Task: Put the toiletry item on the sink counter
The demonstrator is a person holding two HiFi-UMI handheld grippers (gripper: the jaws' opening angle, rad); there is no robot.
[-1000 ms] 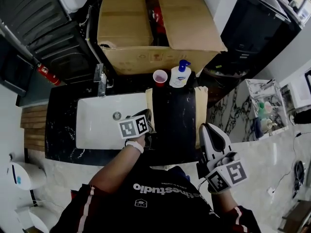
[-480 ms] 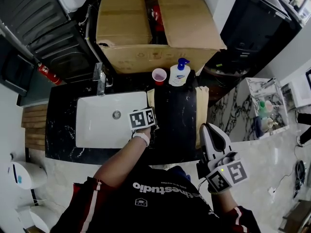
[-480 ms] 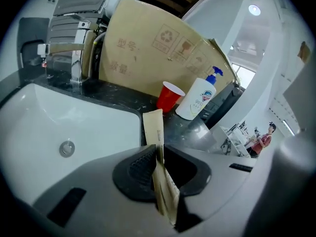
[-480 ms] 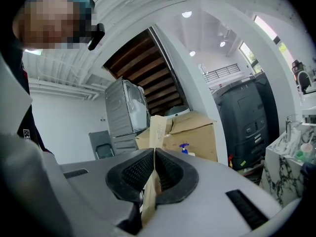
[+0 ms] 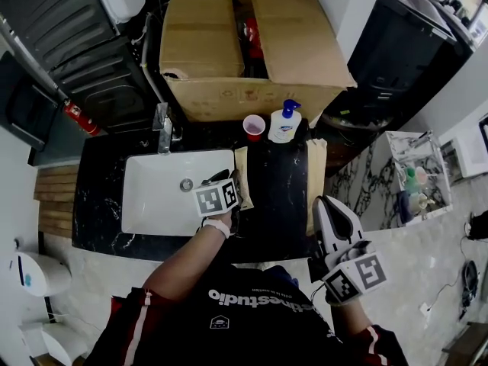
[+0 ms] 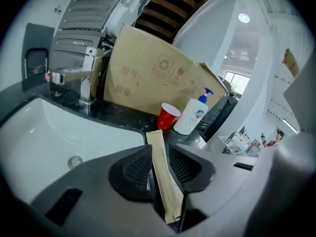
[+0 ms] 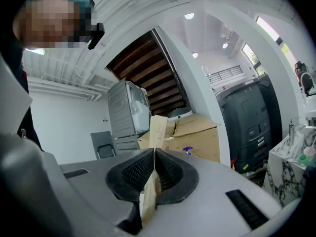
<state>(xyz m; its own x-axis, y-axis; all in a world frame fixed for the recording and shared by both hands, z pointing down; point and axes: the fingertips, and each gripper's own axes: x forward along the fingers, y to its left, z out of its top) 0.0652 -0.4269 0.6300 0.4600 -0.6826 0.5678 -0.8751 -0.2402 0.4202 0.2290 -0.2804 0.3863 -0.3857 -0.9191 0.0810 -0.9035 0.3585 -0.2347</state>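
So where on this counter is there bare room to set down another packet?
Bare black counter lies between the paper packet beside the sink and the counter's right edge; another strip left of the sink. Crowded at the back: cup, soap bottle, faucet.

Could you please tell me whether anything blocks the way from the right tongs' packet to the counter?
Nothing visible does. The counter ahead of the right tongs and their packet lies bare; the cup and bottle stand at its back edge.
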